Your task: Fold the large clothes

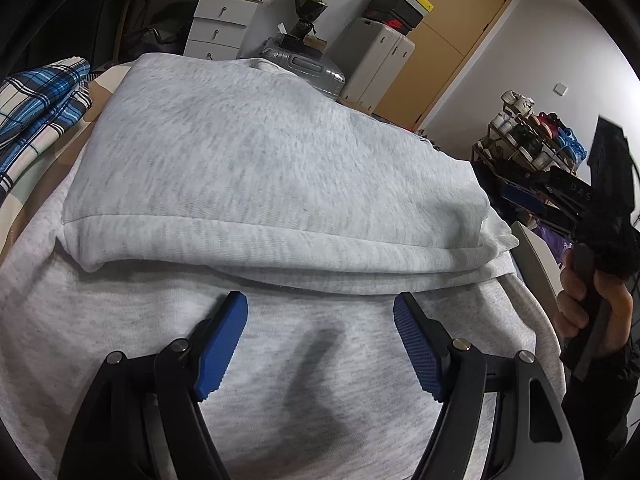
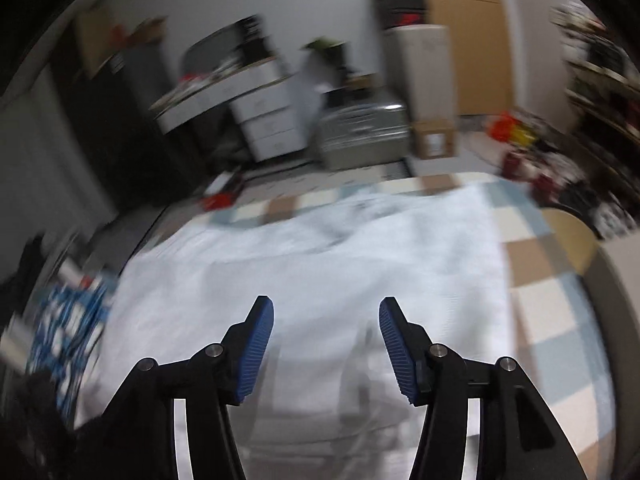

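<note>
A light grey sweatshirt (image 1: 272,168) lies on the bed, its far part folded back over the near part, with the ribbed hem (image 1: 280,248) running across the left wrist view. My left gripper (image 1: 320,312) hovers open just in front of that hem, nothing between its blue pads. In the blurred right wrist view the same grey garment (image 2: 320,248) spreads below my right gripper (image 2: 326,312), which stands open and empty above the cloth. The right-hand tool and the hand holding it (image 1: 592,280) show at the right edge of the left wrist view.
A blue plaid garment (image 1: 40,112) lies at the left of the bed. The bed has a checked cover (image 2: 552,308). Beyond stand white drawers (image 1: 216,20), a grey suitcase (image 1: 304,64), a wooden door (image 1: 452,40) and a cluttered shoe rack (image 1: 532,144).
</note>
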A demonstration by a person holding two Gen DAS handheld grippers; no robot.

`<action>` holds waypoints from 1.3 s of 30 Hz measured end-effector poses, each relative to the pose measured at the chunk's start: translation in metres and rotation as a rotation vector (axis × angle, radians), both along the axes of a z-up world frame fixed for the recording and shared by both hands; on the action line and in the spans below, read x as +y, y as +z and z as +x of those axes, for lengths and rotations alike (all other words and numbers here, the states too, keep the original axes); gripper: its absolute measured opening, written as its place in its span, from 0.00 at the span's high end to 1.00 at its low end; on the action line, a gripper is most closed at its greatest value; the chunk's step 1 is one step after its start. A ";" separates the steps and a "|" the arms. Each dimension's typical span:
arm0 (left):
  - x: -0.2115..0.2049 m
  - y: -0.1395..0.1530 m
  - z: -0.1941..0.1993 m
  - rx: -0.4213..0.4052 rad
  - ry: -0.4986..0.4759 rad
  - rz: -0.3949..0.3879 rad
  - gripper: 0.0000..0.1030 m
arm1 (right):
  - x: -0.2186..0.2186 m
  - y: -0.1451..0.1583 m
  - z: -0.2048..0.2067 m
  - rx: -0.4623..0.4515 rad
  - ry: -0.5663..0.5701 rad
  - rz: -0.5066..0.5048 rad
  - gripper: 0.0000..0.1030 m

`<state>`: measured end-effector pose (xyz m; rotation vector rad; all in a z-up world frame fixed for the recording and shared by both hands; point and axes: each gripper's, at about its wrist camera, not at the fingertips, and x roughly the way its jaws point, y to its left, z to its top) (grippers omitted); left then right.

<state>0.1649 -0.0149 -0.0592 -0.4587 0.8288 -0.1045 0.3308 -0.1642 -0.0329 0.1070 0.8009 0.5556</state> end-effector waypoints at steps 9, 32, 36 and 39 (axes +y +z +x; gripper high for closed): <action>0.001 0.000 -0.002 -0.004 0.008 -0.009 0.30 | 0.079 -0.068 -0.024 -0.045 0.191 -0.250 0.18; -0.004 0.045 0.028 -0.121 0.136 0.265 0.30 | 0.052 -0.061 -0.022 -0.021 0.211 -0.078 0.11; -0.011 0.037 0.046 -0.150 0.062 0.359 0.30 | 0.045 -0.060 -0.021 -0.004 0.204 -0.032 0.11; -0.010 0.019 0.038 -0.157 0.037 0.402 0.30 | 0.044 -0.059 -0.022 -0.005 0.193 -0.027 0.11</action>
